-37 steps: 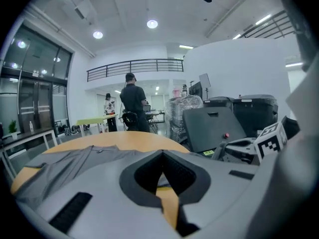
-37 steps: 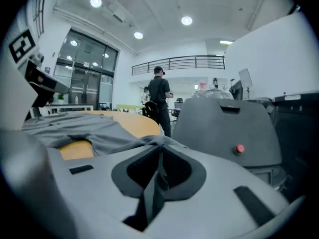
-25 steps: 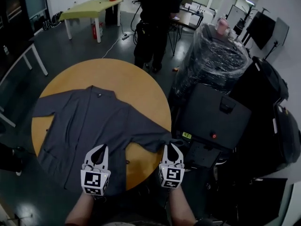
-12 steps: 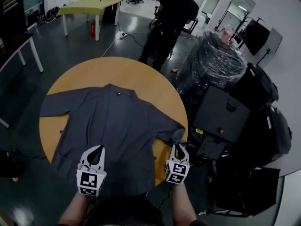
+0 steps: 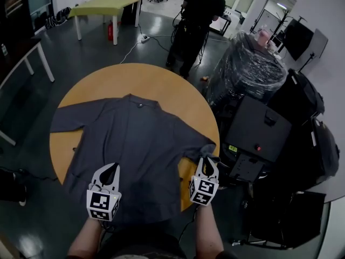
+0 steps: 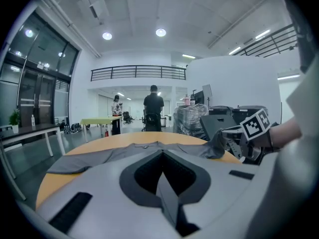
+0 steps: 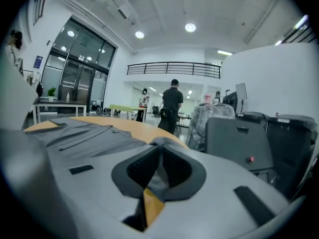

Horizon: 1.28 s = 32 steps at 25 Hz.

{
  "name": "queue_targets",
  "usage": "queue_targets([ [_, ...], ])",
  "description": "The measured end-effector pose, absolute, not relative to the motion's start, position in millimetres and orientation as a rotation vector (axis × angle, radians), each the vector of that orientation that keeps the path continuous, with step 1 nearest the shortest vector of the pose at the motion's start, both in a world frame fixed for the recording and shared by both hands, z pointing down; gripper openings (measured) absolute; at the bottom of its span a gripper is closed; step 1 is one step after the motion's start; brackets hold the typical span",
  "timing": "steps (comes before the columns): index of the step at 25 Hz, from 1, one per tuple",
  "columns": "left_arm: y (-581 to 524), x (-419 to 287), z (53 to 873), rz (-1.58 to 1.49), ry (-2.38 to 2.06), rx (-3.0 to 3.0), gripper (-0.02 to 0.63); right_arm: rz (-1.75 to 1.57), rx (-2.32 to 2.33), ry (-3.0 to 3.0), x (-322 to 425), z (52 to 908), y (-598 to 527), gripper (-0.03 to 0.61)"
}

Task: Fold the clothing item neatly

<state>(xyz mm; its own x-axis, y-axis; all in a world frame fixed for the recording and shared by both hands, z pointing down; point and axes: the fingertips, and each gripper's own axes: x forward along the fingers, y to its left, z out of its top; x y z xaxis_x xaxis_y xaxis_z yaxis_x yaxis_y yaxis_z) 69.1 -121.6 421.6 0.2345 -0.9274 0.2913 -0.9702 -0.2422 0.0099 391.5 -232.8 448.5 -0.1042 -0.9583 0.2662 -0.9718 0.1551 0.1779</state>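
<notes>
A grey button shirt (image 5: 135,139) lies spread flat on the round wooden table (image 5: 140,80), collar at the far side. Its right sleeve end (image 5: 208,149) is bunched at the table's near right edge, and my right gripper (image 5: 209,161) is shut on it; grey cloth shows between the pads (image 7: 160,151). My left gripper (image 5: 112,168) hangs over the shirt's near hem, jaws shut with nothing seen between them (image 6: 160,153). In the left gripper view the shirt (image 6: 124,151) stretches ahead, and the right gripper (image 6: 239,141) holds the sleeve at the right.
A person in black (image 5: 197,15) stands beyond the table. A plastic-wrapped stack (image 5: 245,63) and black cases (image 5: 259,134) crowd the table's right side. A green table (image 5: 105,7) stands far back, a white table (image 5: 21,63) at the left.
The head view has shifted, so table and shirt sit further right in it. My right gripper keeps its hold on the sleeve end. The person at the back has stepped to the right.
</notes>
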Motion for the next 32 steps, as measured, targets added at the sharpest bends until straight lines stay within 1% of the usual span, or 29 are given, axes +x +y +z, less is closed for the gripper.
queue_targets([
  [5, -128.3, 57.3, 394.0, 0.341, -1.881, 2.318, 0.008, -0.046, 1.769, -2.224, 359.7, 415.2, -259.3, 0.017],
  [14, -145.7, -8.9, 386.4, 0.345, -1.897, 2.349, 0.008, -0.096, 1.703, -2.331, 256.8, 389.2, -267.5, 0.017],
  [18, -158.0, -50.5, 394.5, 0.371, -1.831, 2.390, 0.008, -0.107, 1.682, -2.327, 195.1, 392.6, -268.7, 0.017],
  [21, -165.7, -79.0, 395.4, 0.467, -1.799, 2.492, 0.008, -0.106, 1.679, -2.294, 152.8, 401.1, -270.5, 0.017],
  [23, -170.5, -91.6, 397.8, 0.457, -1.745, 2.538, 0.008, -0.108, 1.684, -2.265, 131.6, 406.0, -271.5, 0.017],
  [28, -176.7, -116.3, 407.2, 0.341, -1.625, 2.507, 0.008, -0.073, 1.689, -2.222, 95.0, 415.9, -262.4, 0.017],
  [32, -174.7, -123.4, 411.1, 0.345, -1.591, 2.500, 0.008, -0.035, 1.677, -2.222, 81.0, 418.3, -255.9, 0.017],
])
